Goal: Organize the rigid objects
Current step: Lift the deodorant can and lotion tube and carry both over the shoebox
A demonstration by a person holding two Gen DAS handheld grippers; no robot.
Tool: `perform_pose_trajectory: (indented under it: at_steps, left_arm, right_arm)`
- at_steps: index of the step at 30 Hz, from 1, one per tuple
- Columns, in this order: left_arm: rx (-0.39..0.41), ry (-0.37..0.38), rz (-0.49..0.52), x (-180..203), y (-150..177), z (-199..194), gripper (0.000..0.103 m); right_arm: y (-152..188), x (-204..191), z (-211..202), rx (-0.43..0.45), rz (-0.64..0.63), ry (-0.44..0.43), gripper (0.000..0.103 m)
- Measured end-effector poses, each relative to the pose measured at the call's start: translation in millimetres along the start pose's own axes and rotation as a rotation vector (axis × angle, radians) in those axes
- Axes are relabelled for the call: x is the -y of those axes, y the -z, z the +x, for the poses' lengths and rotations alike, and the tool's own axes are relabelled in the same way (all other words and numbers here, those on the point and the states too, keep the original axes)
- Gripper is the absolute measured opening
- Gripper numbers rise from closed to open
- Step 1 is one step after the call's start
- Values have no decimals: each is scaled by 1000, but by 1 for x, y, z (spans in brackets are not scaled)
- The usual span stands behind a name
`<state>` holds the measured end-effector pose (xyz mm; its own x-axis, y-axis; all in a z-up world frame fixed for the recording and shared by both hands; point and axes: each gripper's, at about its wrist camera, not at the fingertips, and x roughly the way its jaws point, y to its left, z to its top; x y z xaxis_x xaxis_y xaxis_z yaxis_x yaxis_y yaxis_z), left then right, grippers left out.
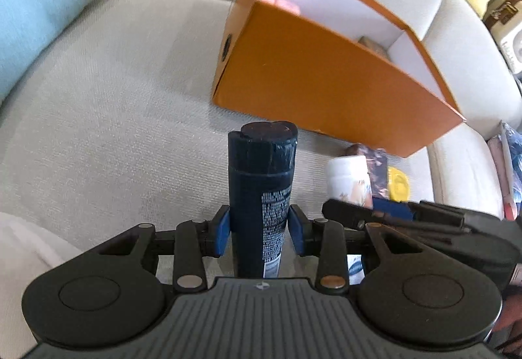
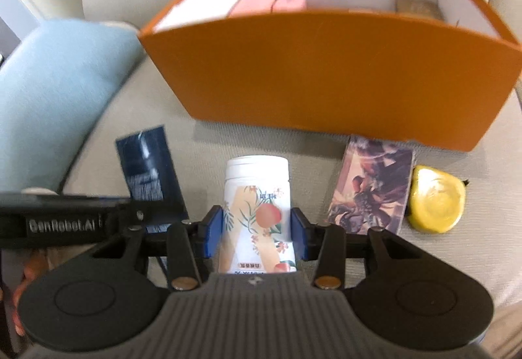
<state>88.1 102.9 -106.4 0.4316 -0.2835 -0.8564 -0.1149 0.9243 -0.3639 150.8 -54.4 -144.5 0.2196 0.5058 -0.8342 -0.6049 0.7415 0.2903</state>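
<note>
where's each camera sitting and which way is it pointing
Left wrist: rides the left gripper, looking down along its fingers past the dark bottle it grips toward the orange box; the right gripper crosses at right.
Right wrist: rides the right gripper, looking down past the white bottle toward the box; fingers of a hand show at left.
Shared: box, both bottles, card, yellow tape measure, blue cushion.
</note>
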Motion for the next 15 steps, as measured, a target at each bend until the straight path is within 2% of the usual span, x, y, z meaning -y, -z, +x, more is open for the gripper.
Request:
perform_pose_trajectory:
  at_steps: [11, 15]
  left_arm:
    - [149, 1, 119, 44, -7, -51, 42]
    - [196, 15, 176, 62, -21, -70, 42]
  right_arm:
    - [2, -8, -59, 166, -21, -34, 46]
    - [-11, -5, -78, 230, -9, -44, 46]
